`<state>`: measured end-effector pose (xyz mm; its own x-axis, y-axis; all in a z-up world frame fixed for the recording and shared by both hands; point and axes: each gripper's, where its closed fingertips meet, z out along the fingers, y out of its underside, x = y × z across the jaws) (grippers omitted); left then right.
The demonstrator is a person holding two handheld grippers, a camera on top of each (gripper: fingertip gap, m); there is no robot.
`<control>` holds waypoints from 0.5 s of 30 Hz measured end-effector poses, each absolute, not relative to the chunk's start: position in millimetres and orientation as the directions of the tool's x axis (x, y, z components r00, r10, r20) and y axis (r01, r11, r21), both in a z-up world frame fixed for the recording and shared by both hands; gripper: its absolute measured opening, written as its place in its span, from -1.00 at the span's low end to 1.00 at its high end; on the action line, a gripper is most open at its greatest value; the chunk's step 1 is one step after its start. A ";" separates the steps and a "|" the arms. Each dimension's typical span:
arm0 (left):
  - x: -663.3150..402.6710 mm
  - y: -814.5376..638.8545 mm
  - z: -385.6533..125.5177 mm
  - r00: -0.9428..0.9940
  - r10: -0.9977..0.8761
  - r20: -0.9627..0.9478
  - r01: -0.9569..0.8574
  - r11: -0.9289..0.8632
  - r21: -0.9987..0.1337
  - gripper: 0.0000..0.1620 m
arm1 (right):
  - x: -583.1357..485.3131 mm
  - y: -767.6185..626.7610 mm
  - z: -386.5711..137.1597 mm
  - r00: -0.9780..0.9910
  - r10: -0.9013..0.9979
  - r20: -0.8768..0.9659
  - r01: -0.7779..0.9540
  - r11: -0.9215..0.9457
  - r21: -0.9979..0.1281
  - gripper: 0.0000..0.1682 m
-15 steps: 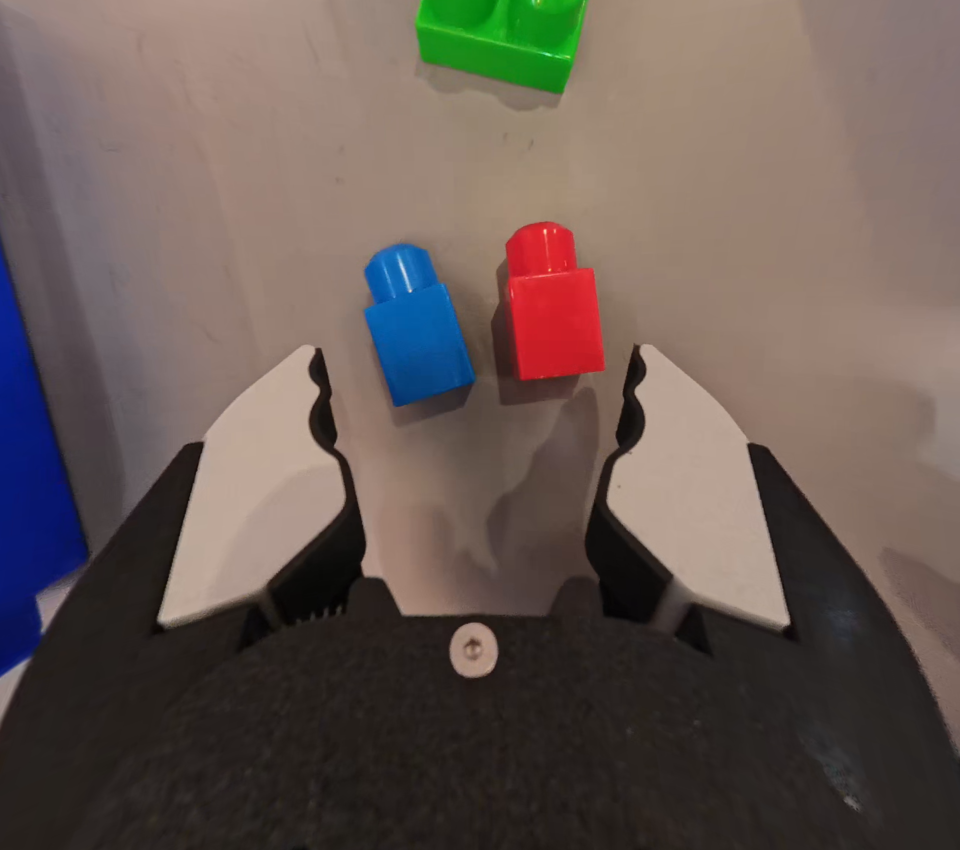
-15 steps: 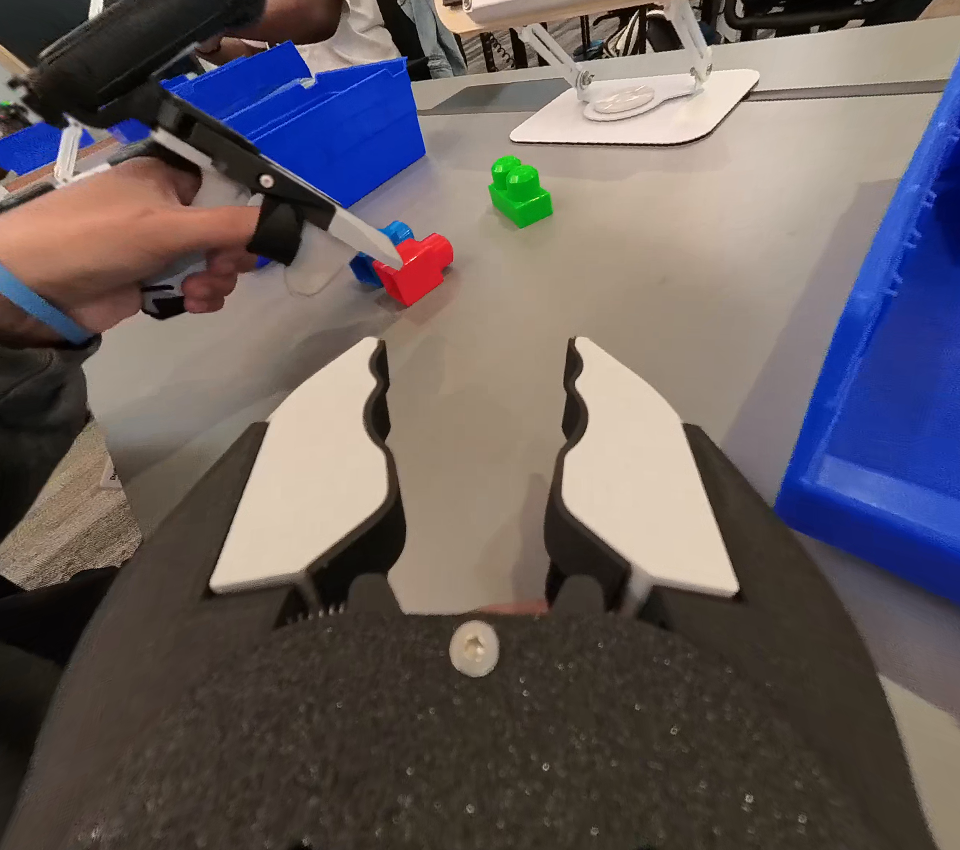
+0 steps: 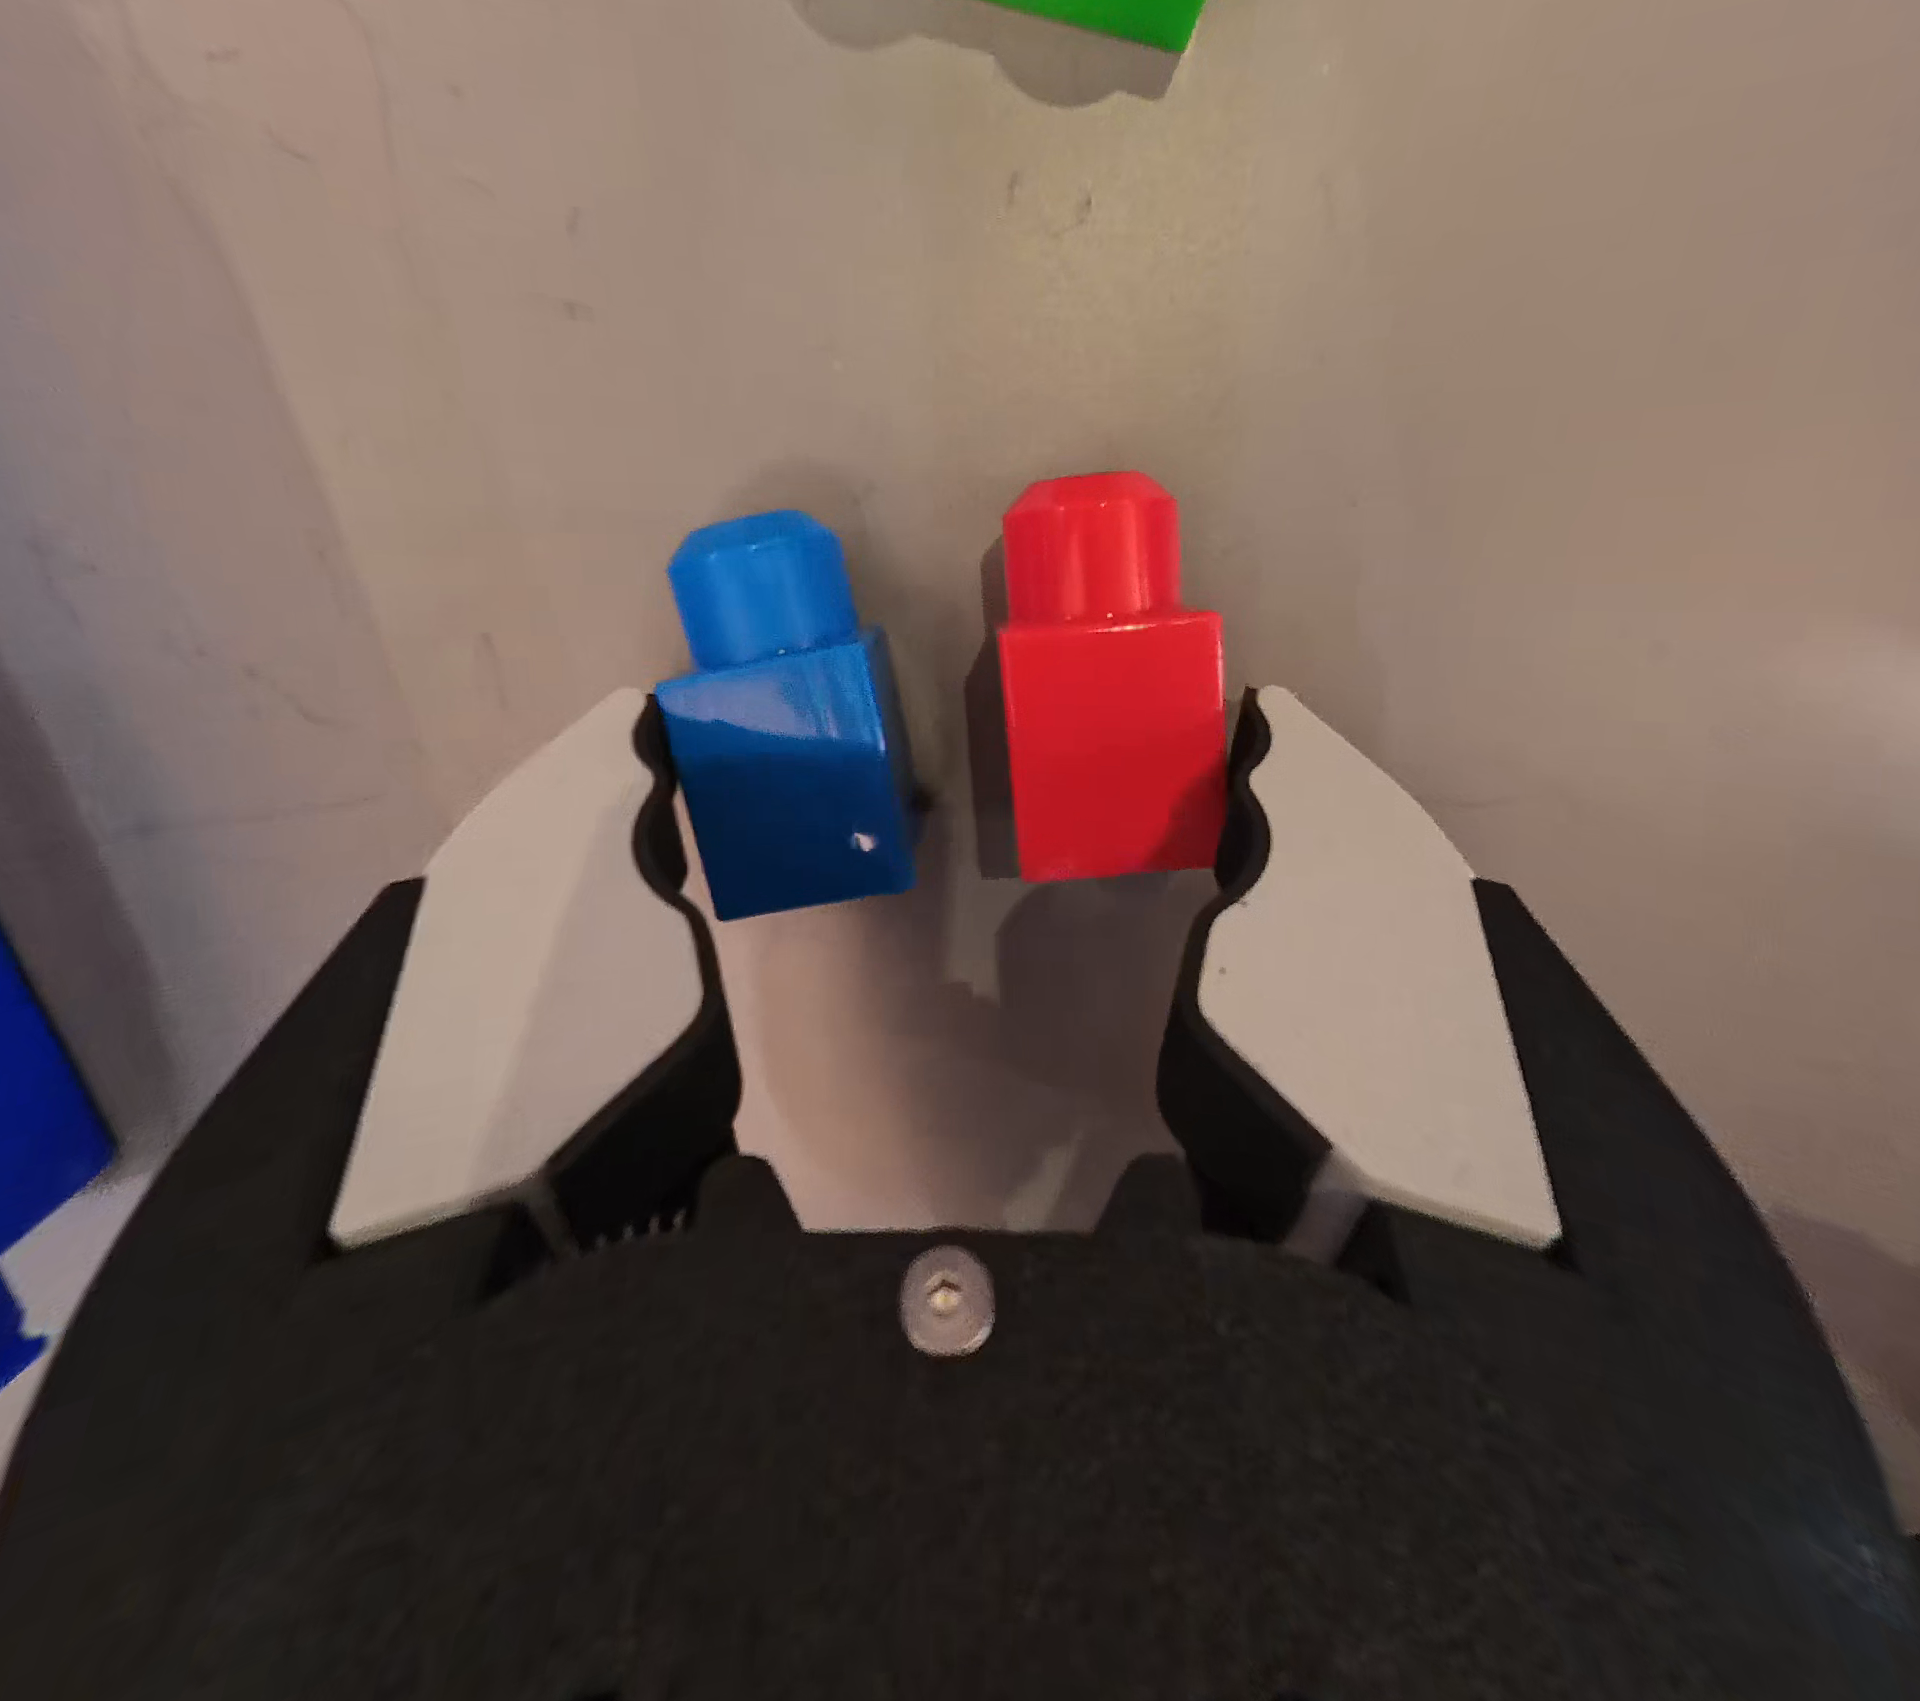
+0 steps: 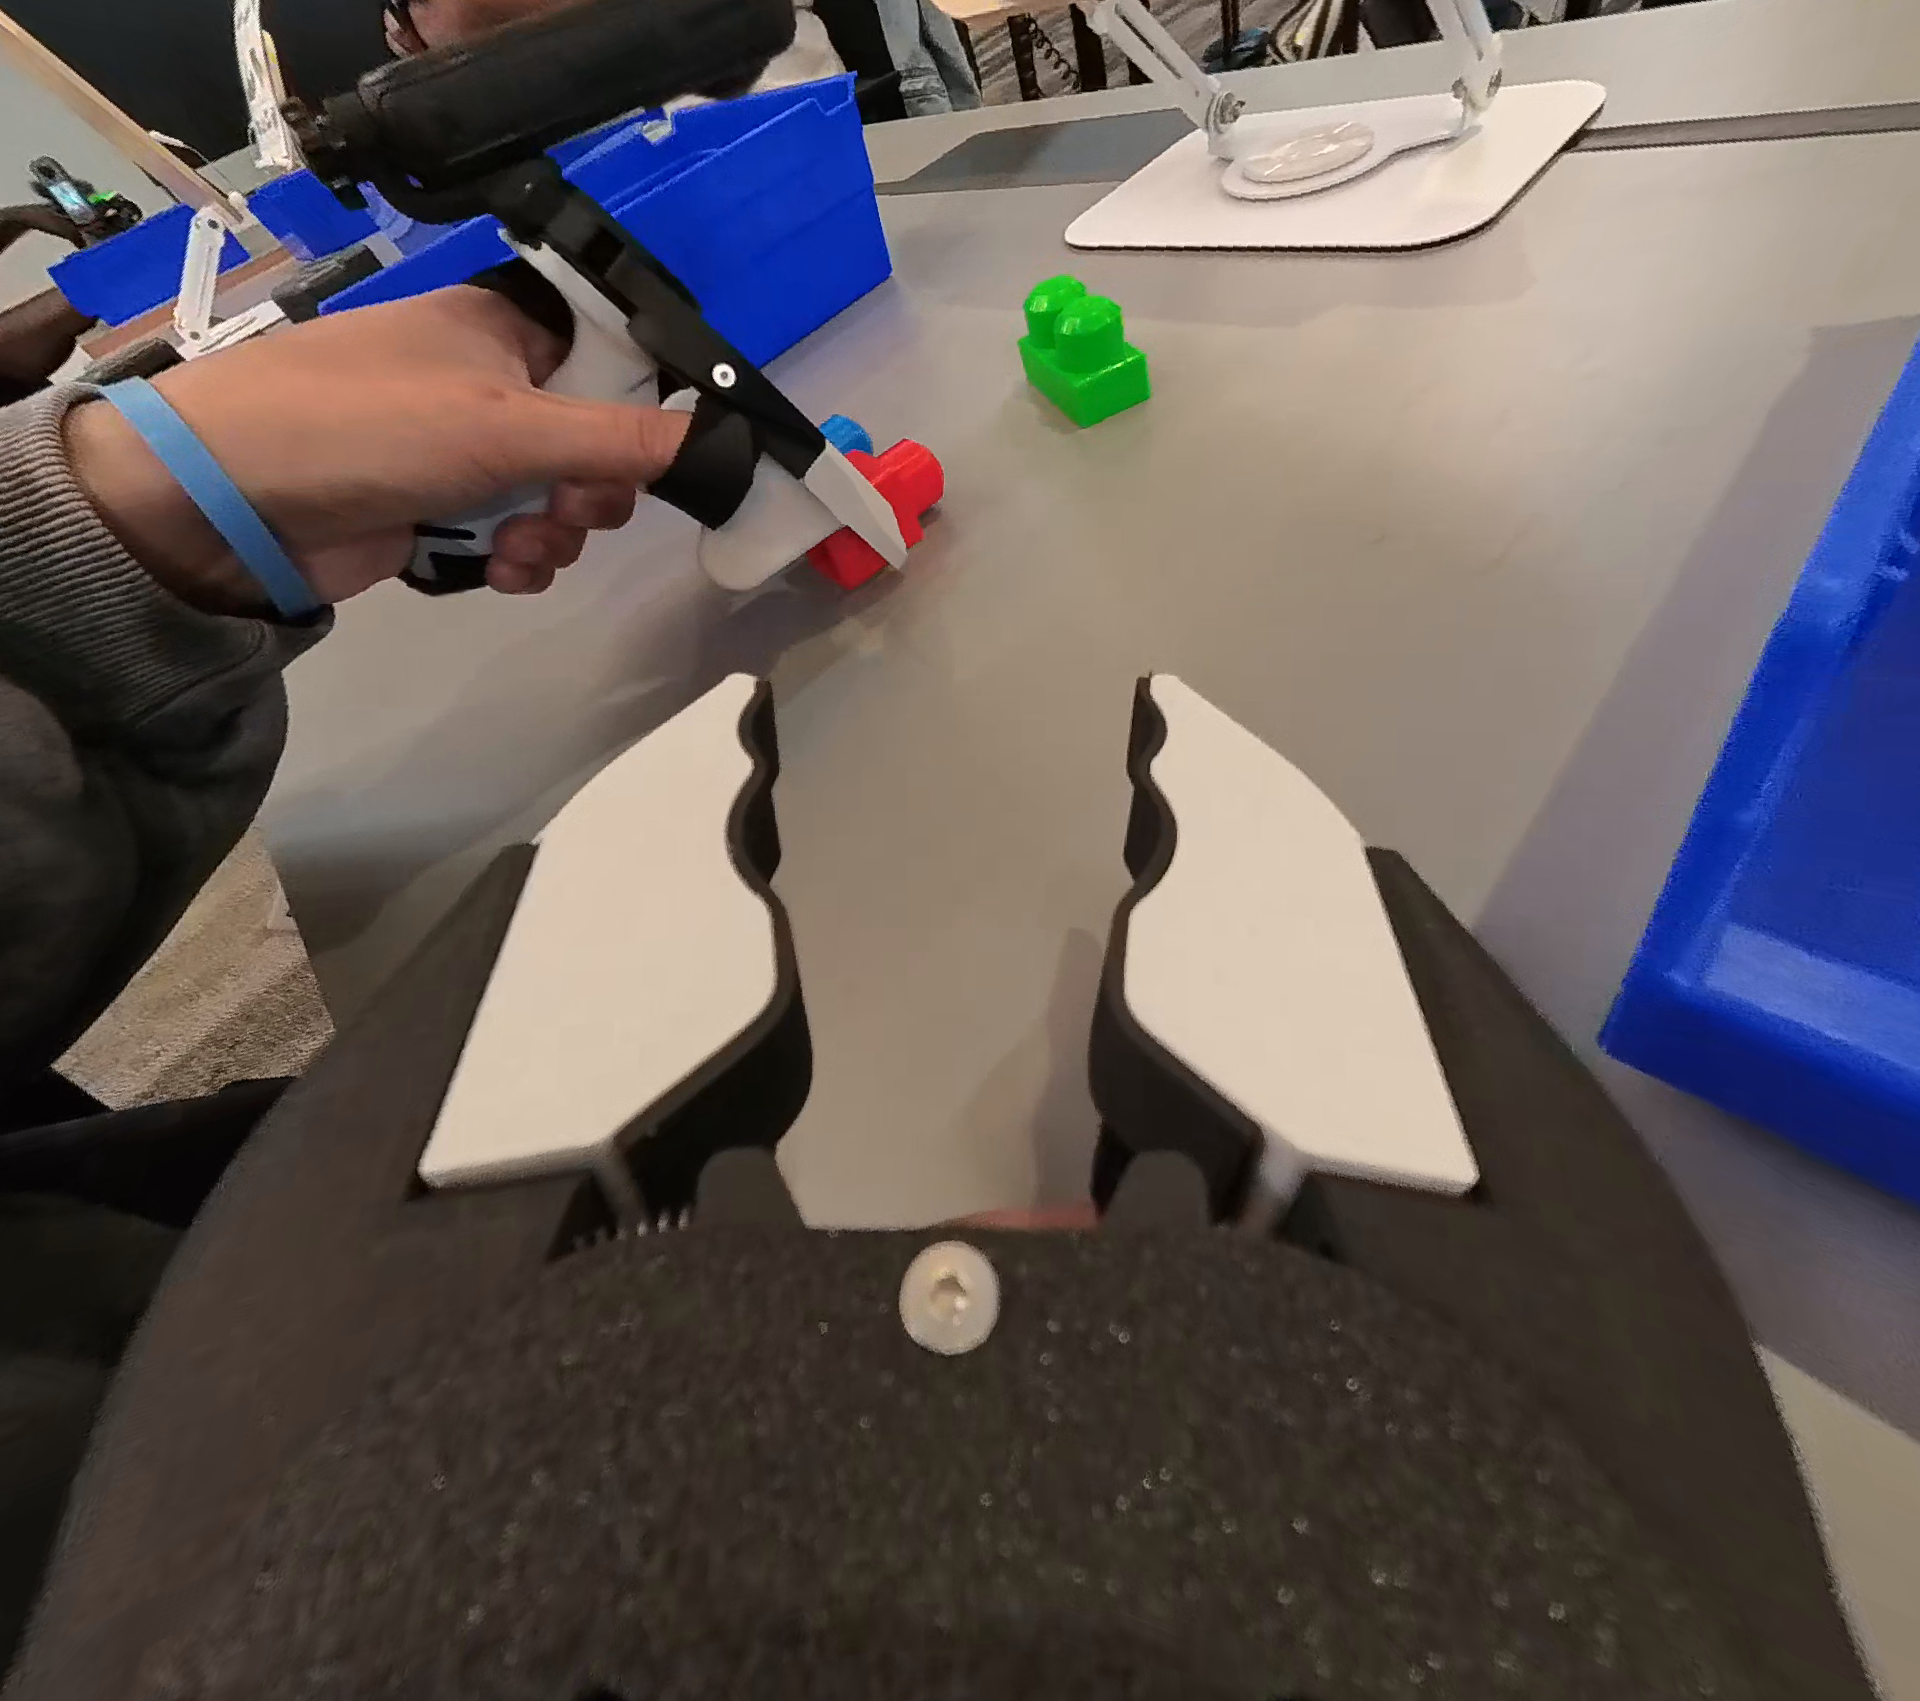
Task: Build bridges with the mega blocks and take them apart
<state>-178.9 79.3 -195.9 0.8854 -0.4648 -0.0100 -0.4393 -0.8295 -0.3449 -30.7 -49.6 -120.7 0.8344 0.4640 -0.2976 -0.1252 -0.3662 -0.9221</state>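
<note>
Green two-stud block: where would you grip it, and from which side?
Grip the green block across the flat long walls of its low base, coming from above or the near side. It stands upright and alone on the table; the rounded studs would likely slip.

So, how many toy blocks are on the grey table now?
3. The blue block and the red block lie side by side between the fingers of the left gripper. The green block stands farther away. The bins could hide others.
</note>
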 end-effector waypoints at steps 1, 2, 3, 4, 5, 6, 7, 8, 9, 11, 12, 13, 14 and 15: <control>-178.5 78.1 -197.1 0.885 -0.465 -0.001 -0.438 -0.833 -0.338 0.23 | -30.7 -49.8 -120.9 0.833 0.465 -0.301 -0.127 -0.369 -0.921 -0.23; -178.4 76.9 -198.5 0.886 -0.464 0.006 -0.436 -0.836 -0.333 0.23 | -30.5 -49.9 -121.0 0.833 0.464 -0.303 -0.128 -0.370 -0.920 -0.23; -178.8 75.8 -199.6 0.887 -0.462 0.008 -0.434 -0.839 -0.328 0.22 | -30.8 -50.0 -121.1 0.832 0.464 -0.302 -0.128 -0.370 -0.920 -0.23; -179.0 75.1 -200.2 0.887 -0.462 0.010 -0.433 -0.839 -0.328 0.22 | -31.3 -50.2 -121.3 0.832 0.466 -0.301 -0.125 -0.371 -0.920 -0.23; -179.4 75.2 -200.0 0.887 -0.461 0.007 -0.433 -0.838 -0.332 0.21 | -31.9 -50.4 -121.5 0.832 0.467 -0.300 -0.123 -0.372 -0.920 -0.23; -179.9 75.3 -199.9 0.889 -0.458 0.007 -0.430 -0.839 -0.334 0.20 | -33.0 -50.7 -121.7 0.831 0.469 -0.300 -0.121 -0.374 -0.920 -0.23; -180.3 75.9 -199.5 0.892 -0.452 0.010 -0.422 -0.841 -0.338 0.18 | -34.0 -51.0 -122.0 0.830 0.471 -0.299 -0.118 -0.376 -0.919 -0.23; -180.9 76.8 -199.2 0.896 -0.444 0.012 -0.414 -0.844 -0.341 0.16 | -34.9 -51.2 -122.1 0.829 0.473 -0.299 -0.116 -0.376 -0.919 -0.23; -181.2 77.7 -198.7 0.900 -0.436 0.013 -0.405 -0.847 -0.344 0.13 | -35.6 -51.6 -122.2 0.828 0.475 -0.298 -0.115 -0.377 -0.919 -0.23; -179.3 78.4 -197.5 0.902 -0.430 0.034 -0.392 -0.849 -0.355 0.10 | -36.6 -52.0 -122.5 0.826 0.477 -0.299 -0.113 -0.379 -0.919 -0.23; -178.4 78.5 -196.8 0.902 -0.429 0.044 -0.386 -0.850 -0.360 0.09 | -36.9 -52.2 -122.7 0.826 0.478 -0.299 -0.113 -0.380 -0.918 -0.23; -178.2 78.9 -196.6 0.903 -0.427 0.046 -0.384 -0.850 -0.361 0.05 | -37.0 -52.4 -122.7 0.825 0.479 -0.300 -0.113 -0.381 -0.918 -0.23; -178.1 79.2 -196.4 0.902 -0.430 0.044 -0.386 -0.849 -0.361 0.02 | -37.2 -52.6 -122.8 0.825 0.479 -0.301 -0.113 -0.381 -0.917 -0.23; -177.8 79.5 -196.1 0.900 -0.434 0.043 -0.391 -0.847 -0.360 -0.04 | -37.3 -52.8 -122.8 0.824 0.479 -0.301 -0.113 -0.382 -0.917 -0.23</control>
